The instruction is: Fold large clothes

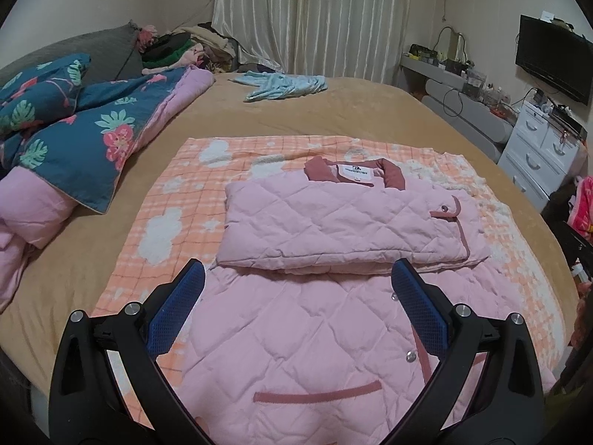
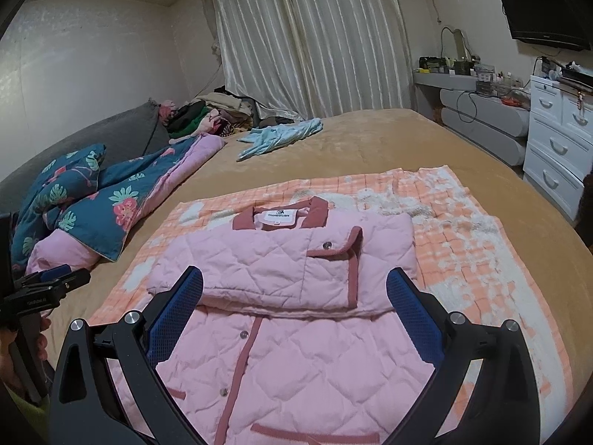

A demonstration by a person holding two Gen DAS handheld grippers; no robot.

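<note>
Jacket [image 1: 296, 333] lies dead ahead under both claws, long axis running away, collar far; left gripper [image 1: 296, 278] and right gripper [image 2: 294, 285] hover released — near hem equally close to both.

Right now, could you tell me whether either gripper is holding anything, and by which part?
Nothing is held: the left gripper and right gripper both stand open above the pink quilted jacket.
</note>
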